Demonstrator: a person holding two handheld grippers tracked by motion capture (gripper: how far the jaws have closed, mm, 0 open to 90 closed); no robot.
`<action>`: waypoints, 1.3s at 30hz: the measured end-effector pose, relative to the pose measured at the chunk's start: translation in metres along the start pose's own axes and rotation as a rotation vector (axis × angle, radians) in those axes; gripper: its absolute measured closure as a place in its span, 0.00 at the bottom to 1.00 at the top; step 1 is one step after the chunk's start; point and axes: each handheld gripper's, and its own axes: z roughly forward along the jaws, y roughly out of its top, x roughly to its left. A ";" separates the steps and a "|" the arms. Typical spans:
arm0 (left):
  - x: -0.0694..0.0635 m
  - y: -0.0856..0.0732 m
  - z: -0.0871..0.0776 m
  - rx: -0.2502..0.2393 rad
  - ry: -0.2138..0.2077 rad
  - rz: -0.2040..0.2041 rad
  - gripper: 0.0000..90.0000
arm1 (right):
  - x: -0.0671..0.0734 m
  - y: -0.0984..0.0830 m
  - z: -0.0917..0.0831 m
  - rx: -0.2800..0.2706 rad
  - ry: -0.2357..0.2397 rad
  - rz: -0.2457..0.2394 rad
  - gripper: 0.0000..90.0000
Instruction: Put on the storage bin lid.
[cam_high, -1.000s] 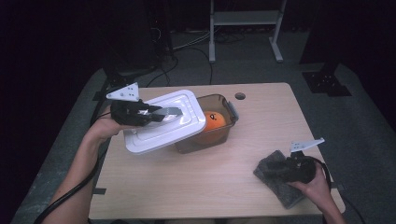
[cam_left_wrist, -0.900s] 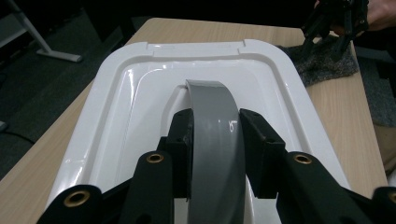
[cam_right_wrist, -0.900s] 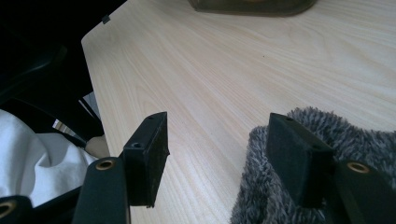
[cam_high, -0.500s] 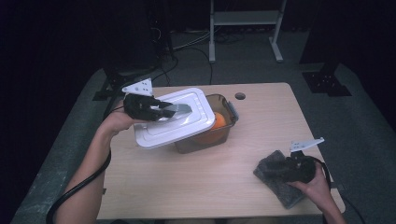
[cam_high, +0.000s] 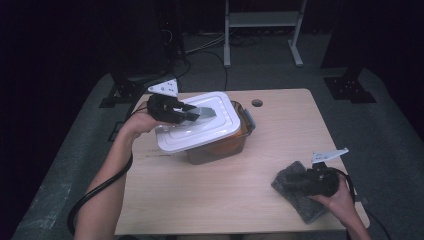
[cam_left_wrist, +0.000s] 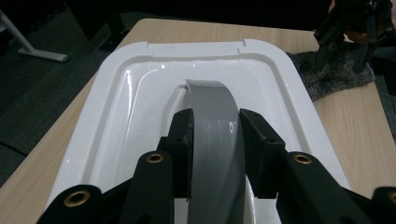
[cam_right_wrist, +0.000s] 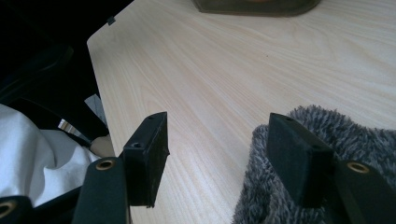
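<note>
A white plastic lid (cam_high: 197, 132) with a grey strap handle (cam_left_wrist: 215, 116) lies slanted over a brownish see-through container (cam_high: 225, 149) at the table's back left. It covers most of the opening, and orange shows through the right wall. My left gripper (cam_high: 200, 114) is shut on that handle, with a jaw on either side in the left gripper view (cam_left_wrist: 215, 126). I cannot tell whether the lid is seated. My right gripper (cam_high: 307, 181) rests open at the front right on a grey fuzzy cloth (cam_high: 295, 195). One jaw sits over the cloth (cam_right_wrist: 364, 135) and nothing is between the jaws (cam_right_wrist: 219, 135).
The wooden table (cam_high: 225, 200) has a small round hole (cam_high: 257, 103) near its back edge. A white metal stand (cam_high: 262, 20) and dark equipment stand on the floor behind. The left gripper's cable (cam_high: 95, 195) trails off the table's left edge.
My left gripper has carried the lid to the right and farther back, so it now covers the container and hides the orange thing inside. The right gripper has not moved.
</note>
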 end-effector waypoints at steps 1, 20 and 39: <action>0.001 0.000 0.001 0.004 0.000 0.001 0.74 | 0.000 0.000 0.000 0.000 0.000 -0.001 0.42; 0.015 0.007 0.027 0.002 -0.015 -0.012 0.74 | 0.001 -0.001 -0.003 -0.008 -0.001 -0.005 0.42; 0.020 0.013 0.054 0.029 -0.031 0.006 0.74 | 0.001 -0.002 -0.005 -0.015 -0.002 -0.005 0.42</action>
